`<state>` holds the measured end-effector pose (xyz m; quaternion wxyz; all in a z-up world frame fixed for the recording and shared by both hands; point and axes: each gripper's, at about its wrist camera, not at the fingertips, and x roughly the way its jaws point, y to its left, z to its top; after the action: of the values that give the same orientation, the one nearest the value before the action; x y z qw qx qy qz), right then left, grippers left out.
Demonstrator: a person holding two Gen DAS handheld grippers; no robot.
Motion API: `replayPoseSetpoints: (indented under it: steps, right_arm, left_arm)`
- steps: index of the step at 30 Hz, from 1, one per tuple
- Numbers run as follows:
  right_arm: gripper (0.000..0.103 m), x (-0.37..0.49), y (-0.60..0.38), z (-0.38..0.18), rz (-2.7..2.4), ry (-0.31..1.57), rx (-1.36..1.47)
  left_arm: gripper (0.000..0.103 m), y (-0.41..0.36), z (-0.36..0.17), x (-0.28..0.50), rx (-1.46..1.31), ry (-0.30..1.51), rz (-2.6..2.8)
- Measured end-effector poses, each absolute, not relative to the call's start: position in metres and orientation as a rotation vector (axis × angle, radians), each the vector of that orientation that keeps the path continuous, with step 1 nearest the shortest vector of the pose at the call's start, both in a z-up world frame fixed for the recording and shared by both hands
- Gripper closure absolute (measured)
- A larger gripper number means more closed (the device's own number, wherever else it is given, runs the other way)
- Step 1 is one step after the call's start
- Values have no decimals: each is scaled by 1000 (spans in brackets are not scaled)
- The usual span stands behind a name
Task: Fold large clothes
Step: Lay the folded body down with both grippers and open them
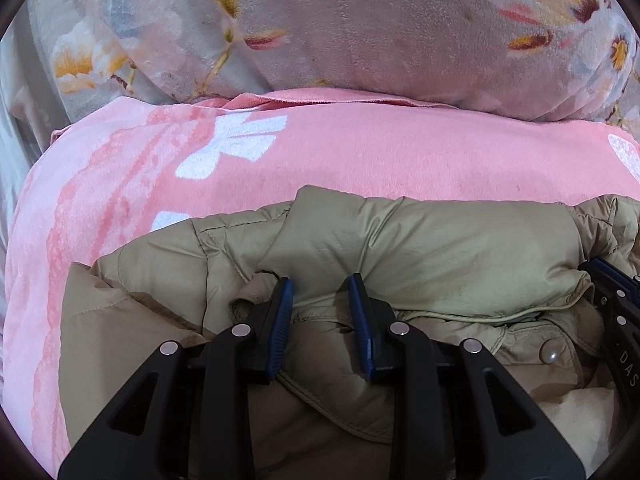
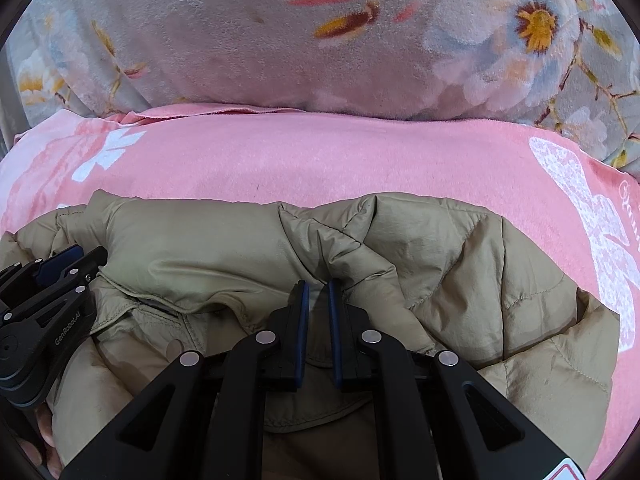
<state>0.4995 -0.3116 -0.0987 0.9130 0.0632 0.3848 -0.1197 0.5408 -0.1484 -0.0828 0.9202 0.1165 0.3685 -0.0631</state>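
Jacket (image 1: 420, 248), a tan quilted puffer, lies bunched on a pink blanket (image 1: 360, 152) spread over the bed, filling the near part of both views. Its padded collar or sleeve roll runs across the middle, and a pearl-colored snap button (image 1: 549, 356) shows on the placket near the right side of the left wrist view. Beyond the far edge of the pink blanket sits a grey floral comforter (image 1: 340, 20), piled up and touching the blanket's hem.

Left gripper (image 1: 320, 296) rests low on the jacket with its blue-padded fingers (image 1: 282, 312) partly open; a fold of tan fabric lies in the gap between them, but the pads are not pressed onto it. Right gripper (image 2: 318, 300) sits just beside it, toward the right of the jacket, its fingers (image 2: 304, 312) narrowed to a slim gap with loose fabric under and between them; whether they pinch the cloth cannot be told. Each gripper appears at the edge of the other's view, close together over the jacket's open front.
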Motion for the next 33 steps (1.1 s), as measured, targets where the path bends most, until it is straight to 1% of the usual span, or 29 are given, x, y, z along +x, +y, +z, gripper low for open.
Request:
replayPoseSetpoints:
  steps: [25, 30, 33]
  right_arm:
    - [95, 501, -314, -99, -239, 792, 147]
    - [96, 500, -323, -99, -210, 783, 203]
    - [96, 487, -325, -96, -206, 788, 239]
  left_arm:
    - [74, -152, -85, 544, 281, 746, -100]
    - [69, -157, -87, 544, 317, 734, -58]
    - [62, -156, -84, 532, 346, 730, -15]
